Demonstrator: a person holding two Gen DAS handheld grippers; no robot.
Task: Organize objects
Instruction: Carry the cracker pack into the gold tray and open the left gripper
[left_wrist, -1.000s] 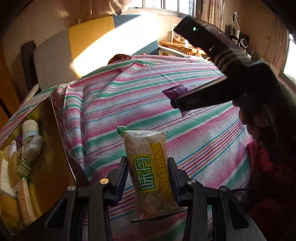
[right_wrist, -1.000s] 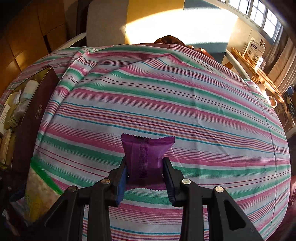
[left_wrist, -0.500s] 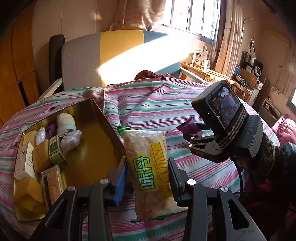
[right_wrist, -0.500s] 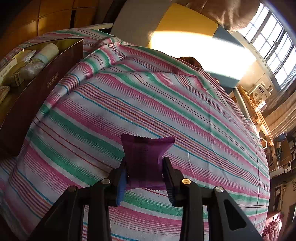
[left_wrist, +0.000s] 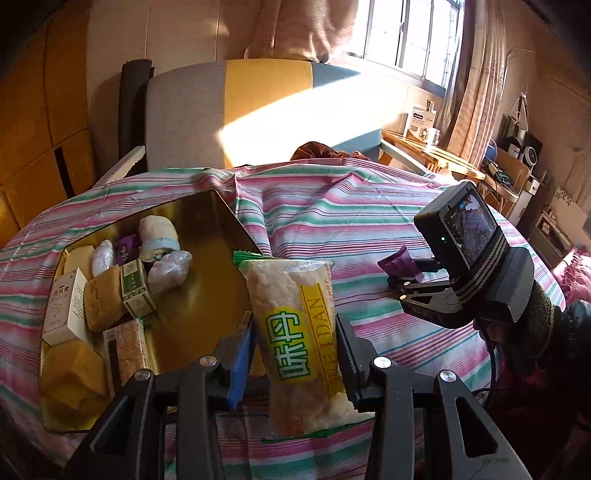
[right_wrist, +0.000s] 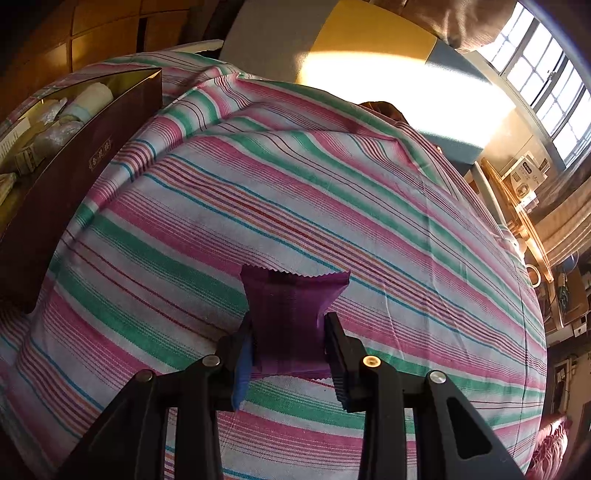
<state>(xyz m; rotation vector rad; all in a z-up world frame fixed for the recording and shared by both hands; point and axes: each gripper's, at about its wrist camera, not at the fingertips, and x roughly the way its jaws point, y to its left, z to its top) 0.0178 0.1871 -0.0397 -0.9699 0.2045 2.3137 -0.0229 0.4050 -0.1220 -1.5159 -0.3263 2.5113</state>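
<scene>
My left gripper (left_wrist: 295, 332) is shut on a long clear snack packet (left_wrist: 295, 332) with a yellow and green label, held upright just right of the gold-lined box (left_wrist: 207, 295). That box holds several wrapped snacks and small cartons (left_wrist: 122, 288). In the left wrist view my right gripper (left_wrist: 400, 275) hangs over the striped cloth to the right, shut on a small purple packet (left_wrist: 400, 264). The right wrist view shows that purple packet (right_wrist: 291, 317) pinched between the pads above the striped tablecloth (right_wrist: 332, 184), with the box's dark red wall (right_wrist: 85, 166) at far left.
A striped cloth (left_wrist: 351, 221) covers the round table. A grey, yellow and blue sofa back (left_wrist: 258, 110) stands behind it. A wooden side table with boxes (left_wrist: 424, 125) and cluttered shelves (left_wrist: 517, 162) sit at right. A person's sleeved hand (left_wrist: 546, 325) holds the right gripper.
The left gripper swung left and rose, bringing the gold box fully into view beside the snack packet. The right gripper rolled and shifted slightly. Both grips are unchanged.
</scene>
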